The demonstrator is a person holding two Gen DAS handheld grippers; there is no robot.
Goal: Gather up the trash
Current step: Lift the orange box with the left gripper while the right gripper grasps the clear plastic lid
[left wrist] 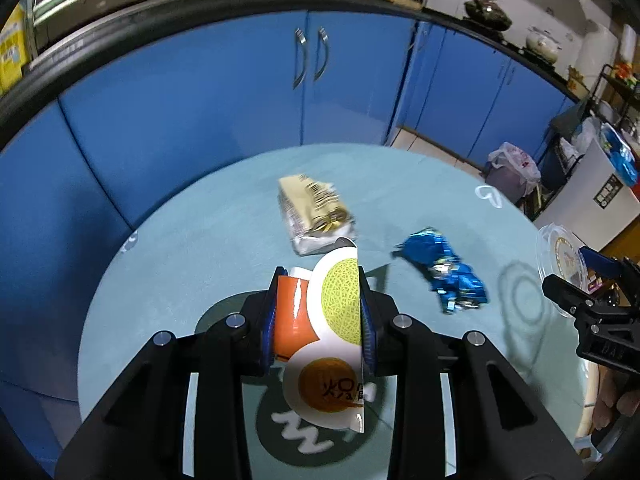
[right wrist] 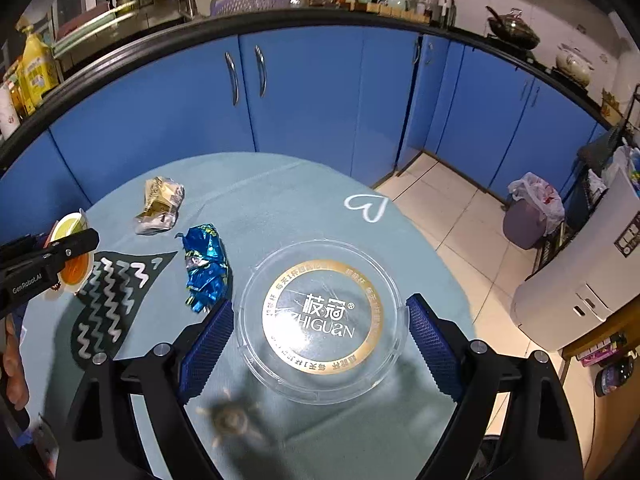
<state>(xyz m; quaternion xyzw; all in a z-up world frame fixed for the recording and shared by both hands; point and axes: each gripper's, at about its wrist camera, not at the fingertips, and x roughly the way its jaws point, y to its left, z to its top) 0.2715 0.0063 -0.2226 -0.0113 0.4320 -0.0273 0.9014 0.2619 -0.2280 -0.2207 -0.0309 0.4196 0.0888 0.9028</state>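
While a melon-printed snack wrapper (left wrist: 332, 320) is clamped between the narrow jaws of the left gripper (left wrist: 318, 312), it is held above the round worktop (left wrist: 180, 264), which is covered in a teal cloth. Two more pieces of trash are seen lying on the cloth ahead: a crumpled beige wrapper (left wrist: 314, 214) and, to its right and apart from it, a crumpled blue foil wrapper (left wrist: 444, 272). The jaws of the right gripper (right wrist: 320, 336) are spread wide around a clear plastic lid (right wrist: 322, 320) bearing a gold ring and white lettering; whether the blue pads (right wrist: 208, 344) touch its rim cannot be told. Blue cabinet doors (right wrist: 304, 96) are seen behind the worktop.
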